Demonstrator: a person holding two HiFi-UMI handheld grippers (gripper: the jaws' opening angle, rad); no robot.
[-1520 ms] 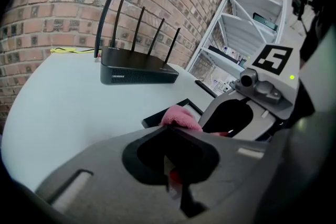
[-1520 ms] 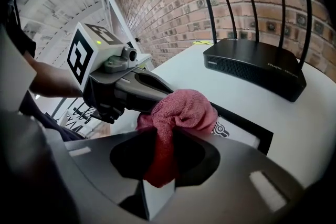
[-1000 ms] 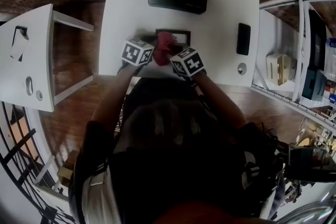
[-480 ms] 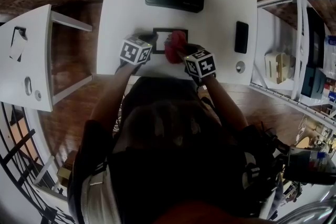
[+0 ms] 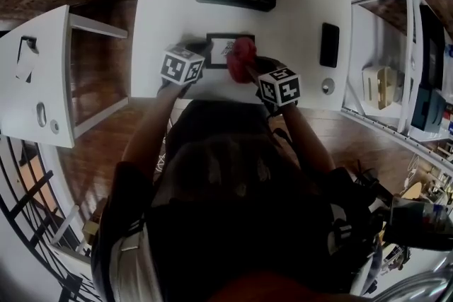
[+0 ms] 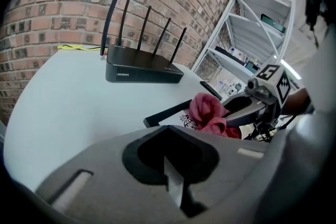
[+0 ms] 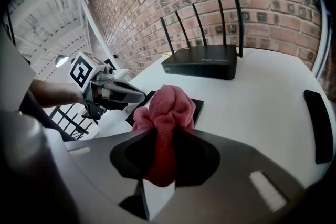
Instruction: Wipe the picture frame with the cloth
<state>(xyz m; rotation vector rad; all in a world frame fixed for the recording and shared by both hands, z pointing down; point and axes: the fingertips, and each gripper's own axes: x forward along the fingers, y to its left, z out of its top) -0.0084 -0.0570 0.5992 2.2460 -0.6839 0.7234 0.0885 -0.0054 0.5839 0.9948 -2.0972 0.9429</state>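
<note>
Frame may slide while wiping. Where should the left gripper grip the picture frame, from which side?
I'd take the picture frame by its left short edge, coming low from the left. It lies flat on the table, so only the rim offers a pinch, and the cloth in the right gripper covers its right end.

The person is wearing a dark top, filling the lower middle of the head view. The left gripper, centre-left, and the right gripper, beside it, are each carrying a white cube printed with black square markers. In their own views, both are showing smooth grey bodies with dark cut-outs behind the jaws.
</note>
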